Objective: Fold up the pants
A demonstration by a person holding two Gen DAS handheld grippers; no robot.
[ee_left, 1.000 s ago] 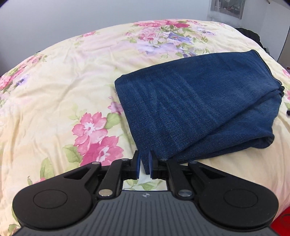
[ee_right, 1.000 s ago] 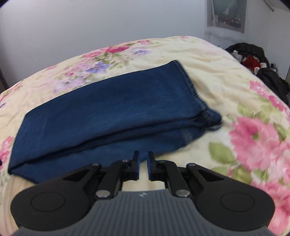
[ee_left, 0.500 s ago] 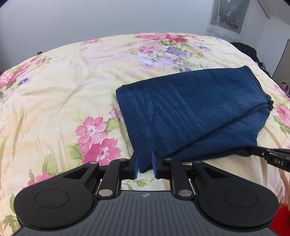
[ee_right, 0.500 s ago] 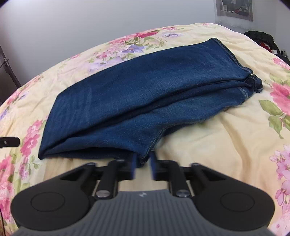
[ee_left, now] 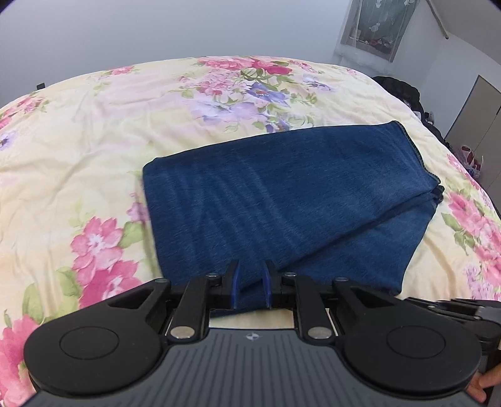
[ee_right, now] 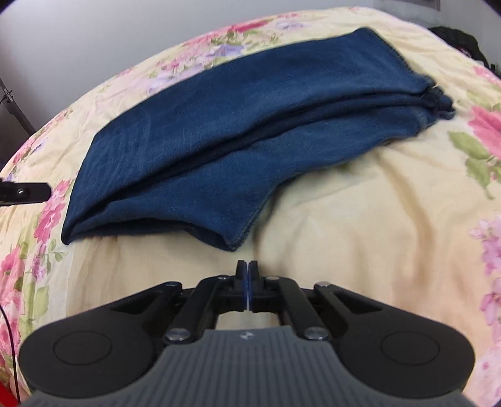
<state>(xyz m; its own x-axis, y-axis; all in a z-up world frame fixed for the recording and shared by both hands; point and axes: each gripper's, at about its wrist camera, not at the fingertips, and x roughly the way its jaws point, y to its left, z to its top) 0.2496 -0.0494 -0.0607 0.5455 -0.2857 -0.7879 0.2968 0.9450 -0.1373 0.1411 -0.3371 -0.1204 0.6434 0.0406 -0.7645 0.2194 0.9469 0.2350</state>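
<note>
Folded blue denim pants (ee_left: 291, 200) lie on a floral bedspread (ee_left: 94, 141). My left gripper (ee_left: 250, 281) is slightly open, with the near corner of the pants lying between its blue pads. In the right wrist view the pants (ee_right: 219, 134) lie ahead, and my right gripper (ee_right: 247, 281) is shut and empty just short of their near corner, above bare bedspread (ee_right: 360, 219). The left gripper's tip (ee_right: 25, 191) shows at the left edge of that view. The right gripper (ee_left: 454, 310) shows low on the right in the left wrist view.
A grey wall (ee_left: 156, 31) stands behind the bed. Dark clothes or bags (ee_left: 404, 90) sit past the bed's far right corner, by a picture (ee_left: 372, 28) on the wall. A dark stand (ee_right: 12, 106) is at the far left.
My right gripper let go of the pants' near edge, pulled back and shut empty. My left gripper's pads opened a little wider around the near corner. Both cameras tilted and shifted.
</note>
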